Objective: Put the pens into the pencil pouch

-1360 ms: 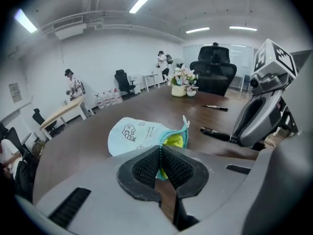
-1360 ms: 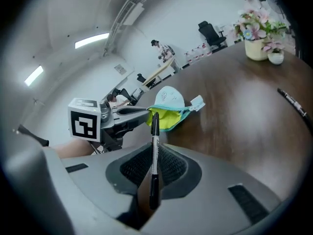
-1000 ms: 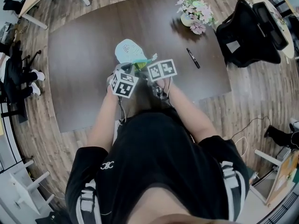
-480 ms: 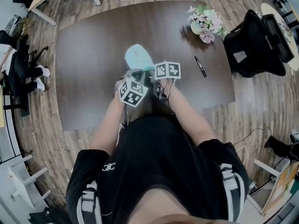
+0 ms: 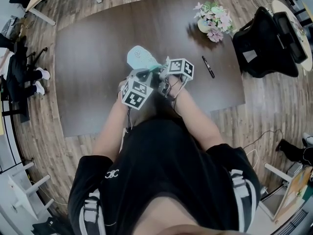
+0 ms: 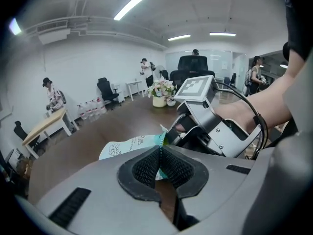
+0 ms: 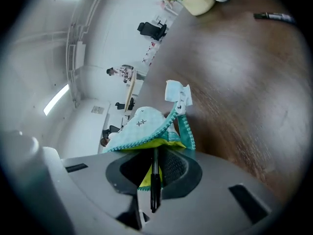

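Note:
A mint-green pencil pouch (image 5: 139,58) lies on the dark table (image 5: 93,48), its near end raised between my two grippers. My left gripper (image 6: 159,154) is shut on the pouch's (image 6: 128,146) teal zipper edge. My right gripper (image 7: 155,164) is shut on a black pen (image 7: 154,186) that points into the pouch's (image 7: 142,126) yellow-lined mouth. Lining fabric sits beside the pen between the pads. In the head view both grippers meet at the pouch's near end, left gripper (image 5: 145,76) and right gripper (image 5: 161,74). A second black pen (image 5: 208,66) lies on the table to the right.
A pot of pink flowers (image 5: 213,18) stands at the table's far right. A black chair with a bag (image 5: 268,39) is just past the table's right edge. People and office chairs are in the background of the left gripper view.
My right gripper has rolled and shifted a little to the right, with the pen still in it. The left gripper has stayed on the pouch's edge.

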{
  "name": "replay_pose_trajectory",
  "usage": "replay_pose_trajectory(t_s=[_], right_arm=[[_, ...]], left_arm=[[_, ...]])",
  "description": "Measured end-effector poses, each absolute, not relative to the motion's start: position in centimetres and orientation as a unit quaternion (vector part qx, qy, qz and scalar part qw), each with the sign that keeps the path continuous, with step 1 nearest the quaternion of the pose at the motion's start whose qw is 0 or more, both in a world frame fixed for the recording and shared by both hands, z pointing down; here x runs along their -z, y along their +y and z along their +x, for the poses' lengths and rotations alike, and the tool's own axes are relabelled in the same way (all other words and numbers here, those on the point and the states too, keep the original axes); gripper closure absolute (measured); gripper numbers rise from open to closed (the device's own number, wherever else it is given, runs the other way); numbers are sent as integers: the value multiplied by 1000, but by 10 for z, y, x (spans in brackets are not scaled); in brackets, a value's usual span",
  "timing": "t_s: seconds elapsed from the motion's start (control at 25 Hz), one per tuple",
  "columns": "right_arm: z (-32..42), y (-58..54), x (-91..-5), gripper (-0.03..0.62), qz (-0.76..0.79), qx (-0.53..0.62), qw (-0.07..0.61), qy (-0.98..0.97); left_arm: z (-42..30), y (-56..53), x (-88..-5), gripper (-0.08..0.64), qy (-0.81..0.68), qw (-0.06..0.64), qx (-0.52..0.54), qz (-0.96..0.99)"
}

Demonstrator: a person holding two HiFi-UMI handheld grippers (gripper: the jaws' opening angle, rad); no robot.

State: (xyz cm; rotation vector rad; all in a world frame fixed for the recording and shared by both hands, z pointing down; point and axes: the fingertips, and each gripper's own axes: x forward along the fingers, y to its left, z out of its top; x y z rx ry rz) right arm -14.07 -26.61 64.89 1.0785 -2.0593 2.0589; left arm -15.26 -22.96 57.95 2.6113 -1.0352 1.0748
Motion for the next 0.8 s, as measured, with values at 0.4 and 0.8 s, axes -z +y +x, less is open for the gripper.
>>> replay_pose_trajectory(t_s=[0.4,0.8], right_arm=[[-130,-263,-619,497,392,-564,117,-717],[-107,-249,-572,474,427,-330,167,-825]], left_arm=[[-158,-242,-562,548,-352,87,-320,875],[-160,-248,-563,548,-361,92,-315,873]])
